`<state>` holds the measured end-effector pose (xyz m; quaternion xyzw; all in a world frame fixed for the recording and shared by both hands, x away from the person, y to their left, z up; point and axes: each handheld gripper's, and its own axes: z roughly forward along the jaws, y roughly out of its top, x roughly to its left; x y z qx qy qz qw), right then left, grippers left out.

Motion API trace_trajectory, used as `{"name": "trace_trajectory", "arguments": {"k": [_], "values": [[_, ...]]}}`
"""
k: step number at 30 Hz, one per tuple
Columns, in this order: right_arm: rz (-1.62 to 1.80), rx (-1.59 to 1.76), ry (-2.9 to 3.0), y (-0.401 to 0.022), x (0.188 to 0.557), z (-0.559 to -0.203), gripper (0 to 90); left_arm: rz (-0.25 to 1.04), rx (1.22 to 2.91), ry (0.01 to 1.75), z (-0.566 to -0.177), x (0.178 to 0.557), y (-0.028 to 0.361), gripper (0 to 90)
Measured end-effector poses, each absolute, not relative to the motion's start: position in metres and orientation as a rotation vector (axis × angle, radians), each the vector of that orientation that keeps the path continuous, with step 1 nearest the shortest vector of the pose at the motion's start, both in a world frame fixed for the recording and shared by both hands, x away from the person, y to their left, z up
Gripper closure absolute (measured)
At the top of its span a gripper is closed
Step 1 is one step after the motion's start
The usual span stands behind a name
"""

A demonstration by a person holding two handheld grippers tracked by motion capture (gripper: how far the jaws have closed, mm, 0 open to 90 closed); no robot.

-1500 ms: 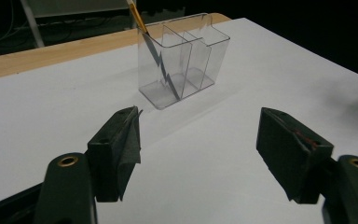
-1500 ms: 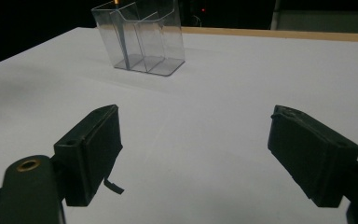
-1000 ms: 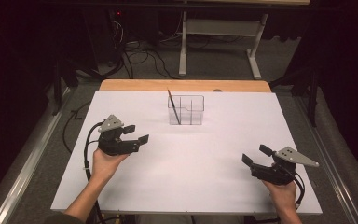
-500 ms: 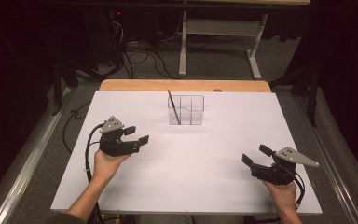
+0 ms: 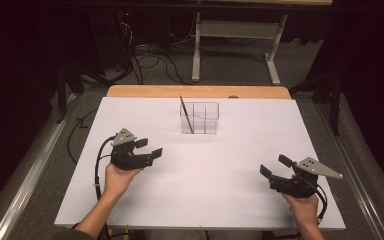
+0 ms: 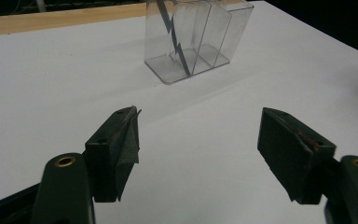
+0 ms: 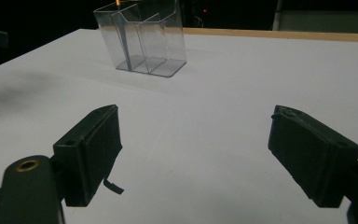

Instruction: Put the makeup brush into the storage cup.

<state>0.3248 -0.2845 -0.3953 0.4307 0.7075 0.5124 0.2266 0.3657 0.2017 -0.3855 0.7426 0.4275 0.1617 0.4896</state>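
1. Clear plastic forms the organizer, a three-compartment holder that stands upright on the far middle of the white table; a dark pencil leans in its left compartment, tip down, its top rising above the rim.
2. Left tool rests low over the table, near-left of the organizer and well apart from it; its jaws stand spread and hold nothing, with a loose flap of pad lining on one jaw in the left gripper view.
3. Right tool sits near the right front corner, jaws likewise spread and empty, pointing toward the organizer.
4. Judged step: a reach for the pencil. The protruding upper shaft offers the cleanest hold; a pinch above the rim, then a lift along the pencil's lean, should avoid tipping the light holder. The free tool could steady an outer wall.
5. Open room: bare white surface lies on all sides of the organizer. The wooden edge runs just behind it, so approaches from the front or sides appear safer.
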Motion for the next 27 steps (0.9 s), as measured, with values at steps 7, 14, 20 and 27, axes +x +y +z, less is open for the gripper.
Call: {"name": "trace_trajectory", "arguments": {"k": [7, 14, 20, 27], "values": [[1.409, 1.186, 1.954, -0.284, 0.325, -0.395, 18.5, 0.388, 1.789, 1.061, -0.392, 0.362, 0.205, 28.9], [1.409, 1.183, 1.956, -0.284, 0.325, -0.395, 18.5, 0.402, 1.771, 1.059, -0.395, 0.358, 0.207, 29.2], [1.41, 1.187, 1.955, -0.284, 0.325, -0.395, 18.5, 0.409, 1.772, 1.059, -0.397, 0.353, 0.207, 28.9], [1.404, 1.19, 1.957, -0.284, 0.327, -0.396, 18.5, 0.428, 1.777, 1.078, -0.403, 0.351, 0.21, 26.6]]}}
